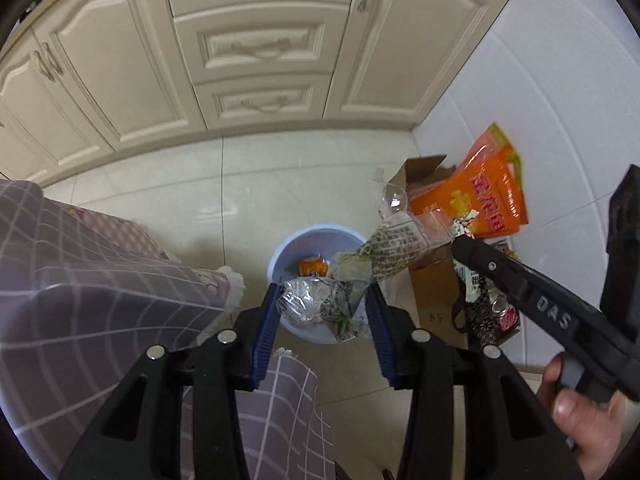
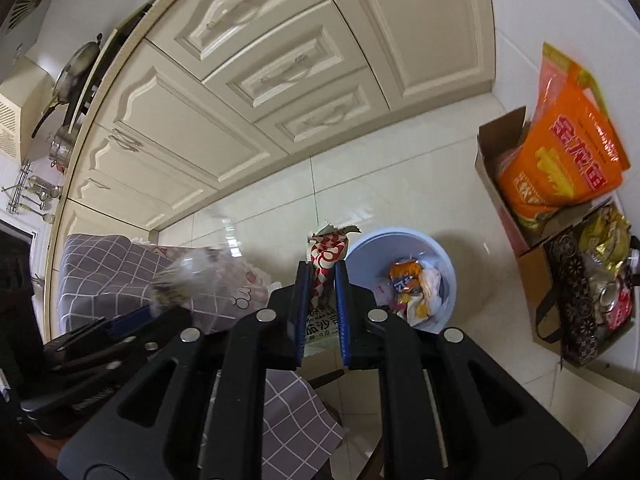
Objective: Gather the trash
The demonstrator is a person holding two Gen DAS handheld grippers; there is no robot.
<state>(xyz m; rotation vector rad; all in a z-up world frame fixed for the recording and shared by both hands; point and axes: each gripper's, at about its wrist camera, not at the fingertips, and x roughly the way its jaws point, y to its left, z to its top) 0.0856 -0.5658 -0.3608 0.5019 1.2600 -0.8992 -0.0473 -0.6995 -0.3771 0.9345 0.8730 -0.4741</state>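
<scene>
bin first: round pale blue plastic trash bin (image 1: 280, 248) sits on the tiled floor (image 1: 160, 200) directly under the left gripper (image 1: 324, 304), at 12 o'clock just past its blue pads. left gripper is partly spread and pinching a crumpled clear plastic wrapper with printed text (image 1: 340, 292), long axis trailing toward 1 o'clock. right gripper (image 2: 322, 300) is nearly pressed together, clamping a red-and-white paper snack wrapper (image 2: 326, 256) that stands upright; in its view the bin lies at 2 o'clock, close by. left looks nearer over the bin mouth, so likely drops first. bin already has orange wrappers (image 2: 404, 276) inside. cardboard box of packets (image 2: 520, 216) at 3 o'clock.
</scene>
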